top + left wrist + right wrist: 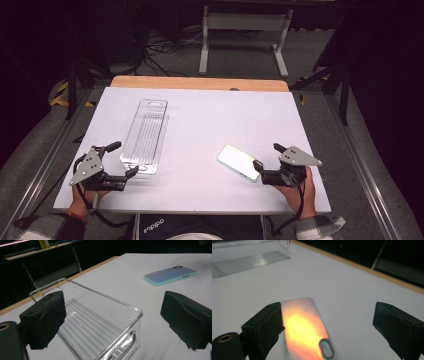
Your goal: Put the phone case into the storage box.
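The phone case [239, 161] lies flat on the white table [200, 130], back up with its camera cut-out towards the person, near the front right; the right gripper [265, 162] sits just beside its near end, jaws spread wide with nothing between the pads, one jaw close by the case's edge. Well apart to the left, the clear plastic tray [145, 135] lies lengthwise, hang-tab end away from the person. The left gripper [125, 159] rests at the tray's near end, jaws wide apart, gripping nothing
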`<state>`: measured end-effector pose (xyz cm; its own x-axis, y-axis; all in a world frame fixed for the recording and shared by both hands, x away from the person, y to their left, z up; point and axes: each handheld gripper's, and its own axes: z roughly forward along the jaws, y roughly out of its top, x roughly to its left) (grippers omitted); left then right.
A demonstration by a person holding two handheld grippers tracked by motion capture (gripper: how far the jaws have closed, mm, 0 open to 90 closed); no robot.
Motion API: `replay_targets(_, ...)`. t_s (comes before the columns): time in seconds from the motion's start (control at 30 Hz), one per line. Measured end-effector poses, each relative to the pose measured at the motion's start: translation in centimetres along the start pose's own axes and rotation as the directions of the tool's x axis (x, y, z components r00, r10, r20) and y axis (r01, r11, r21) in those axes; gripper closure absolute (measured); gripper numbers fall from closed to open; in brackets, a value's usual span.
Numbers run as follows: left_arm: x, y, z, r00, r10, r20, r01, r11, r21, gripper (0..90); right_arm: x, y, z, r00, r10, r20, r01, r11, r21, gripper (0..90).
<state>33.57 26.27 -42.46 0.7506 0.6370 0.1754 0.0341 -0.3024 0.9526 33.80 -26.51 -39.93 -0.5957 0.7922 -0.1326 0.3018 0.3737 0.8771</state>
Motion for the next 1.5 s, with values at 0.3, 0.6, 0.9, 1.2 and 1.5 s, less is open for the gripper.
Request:
replay_targets(0.3,0.3,-0.3,-0.3,0.9996,-0.029,0.003,0.029,0.9996,0.006,6.2,-0.8,2.4,2.8,0.9925,0.028,-0.119,0.008,0.954,0.299,7.9)
replay_targets(0.6,0.0,-0.3,0.2,0.9997,-0.021,0.014,0.02,0.9995,0.024,6.2,-0.2,4.6,6.7,0.9741,0.021,-0.225,0.109,0.829,0.549,7.1)
replay_targets(0.9,0.1,-0.3,0.1,0.9997,-0.022,0.012,0.022,0.9992,0.034,6.5,1.0,3.7,9.0,0.9672,-0.045,-0.25,0.2,0.74,0.642,9.1)
replay_targets(1.2,-0.2,-0.2,0.3,0.9999,0.0,0.015,-0.001,0.9988,0.05,6.7,1.0,2.9,10.3,0.9618,-0.074,-0.264,0.239,0.696,0.677,11.5)
replay_targets(1.5,-0.2,-0.2,0.4,0.9998,0.011,0.018,-0.012,0.9985,0.053,6.7,0.2,2.4,11.3,0.9573,-0.055,-0.284,0.248,0.659,0.71,11.7)
